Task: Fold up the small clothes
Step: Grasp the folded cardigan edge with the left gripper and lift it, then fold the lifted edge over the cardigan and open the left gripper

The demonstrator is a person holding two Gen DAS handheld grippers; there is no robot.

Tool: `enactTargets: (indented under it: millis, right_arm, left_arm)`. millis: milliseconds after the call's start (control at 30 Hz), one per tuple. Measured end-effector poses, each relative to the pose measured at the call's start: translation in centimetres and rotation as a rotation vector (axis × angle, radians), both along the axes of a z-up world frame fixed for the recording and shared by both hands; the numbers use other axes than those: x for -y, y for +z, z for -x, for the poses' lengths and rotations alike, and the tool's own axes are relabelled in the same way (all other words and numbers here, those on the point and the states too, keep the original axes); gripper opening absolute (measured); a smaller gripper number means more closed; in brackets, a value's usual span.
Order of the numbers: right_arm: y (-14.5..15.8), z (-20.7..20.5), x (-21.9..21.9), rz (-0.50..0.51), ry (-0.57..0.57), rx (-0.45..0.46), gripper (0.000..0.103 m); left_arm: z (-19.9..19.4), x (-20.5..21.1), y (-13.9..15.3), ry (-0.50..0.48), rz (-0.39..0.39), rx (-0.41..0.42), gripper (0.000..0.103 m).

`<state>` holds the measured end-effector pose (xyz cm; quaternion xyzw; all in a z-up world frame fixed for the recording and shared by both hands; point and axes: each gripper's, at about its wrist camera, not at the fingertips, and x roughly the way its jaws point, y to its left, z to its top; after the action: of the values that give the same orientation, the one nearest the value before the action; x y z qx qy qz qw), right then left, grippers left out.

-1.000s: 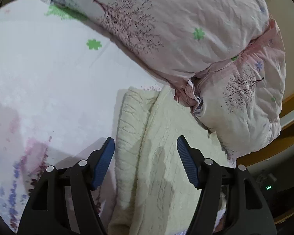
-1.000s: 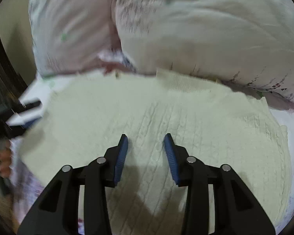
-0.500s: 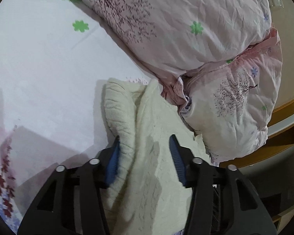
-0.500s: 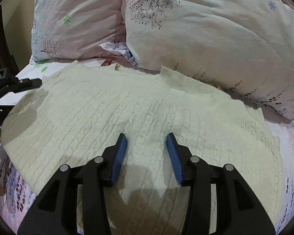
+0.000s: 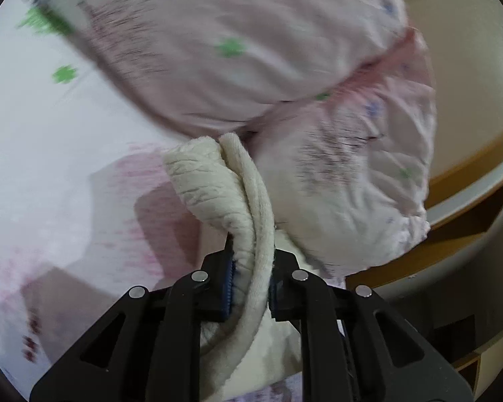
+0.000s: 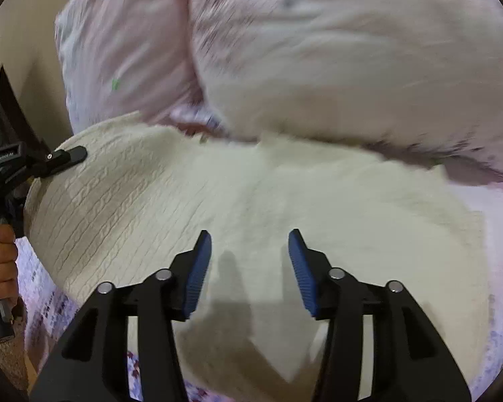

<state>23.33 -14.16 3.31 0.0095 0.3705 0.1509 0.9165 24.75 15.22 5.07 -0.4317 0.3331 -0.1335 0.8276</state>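
Note:
A cream cable-knit sweater (image 6: 251, 201) lies spread on the bed in front of the pillows. In the left wrist view my left gripper (image 5: 249, 268) is closing on the sweater's left edge (image 5: 218, 187); the bunched fabric is pinched between the blue pads and lifted off the sheet. From the right wrist view that same left gripper (image 6: 67, 155) shows at the sweater's far left edge, held by a hand (image 6: 1, 254). My right gripper (image 6: 249, 251) hovers over the middle of the sweater, its jaws opening, with nothing between them.
Two pink floral pillows (image 6: 318, 53) lie right behind the sweater. The bed sheet (image 5: 50, 134) stretches to the left. A wooden bed frame (image 5: 469, 174) and the wall are at the right in the left wrist view.
My left gripper closed on the sweater's edge and lifted it, bunching the fabric. The right gripper's jaws spread wider and it rose slightly over the sweater.

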Motion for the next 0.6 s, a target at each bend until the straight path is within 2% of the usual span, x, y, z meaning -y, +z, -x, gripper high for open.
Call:
enactTargets:
  millis: [100, 300, 433, 600]
  right_arm:
    - [1.1, 1.1, 2.8, -0.025, -0.035, 0.034, 0.057]
    - [1.5, 2.1, 9.3, -0.082, -0.145, 0.036, 0.058]
    - [0.9, 2.7, 13.5, -0.131, -0.216, 0.024, 0.058]
    - [-0.1, 3.6, 17.8, -0.176, -0.291, 0.009, 0.058]
  left_arm:
    - [-0.3, 2.8, 1.9, -0.021, -0.006, 0.038, 0.013]
    - [-1.4, 10.1, 4.3, -0.085, -0.024, 0.083, 0.012]
    - [-2.2, 14.9, 4.6, -0.132, -0.063, 0.083, 0.012]
    - [-3.5, 22.2, 2.8, -0.21, -0.146, 0.046, 0.012]
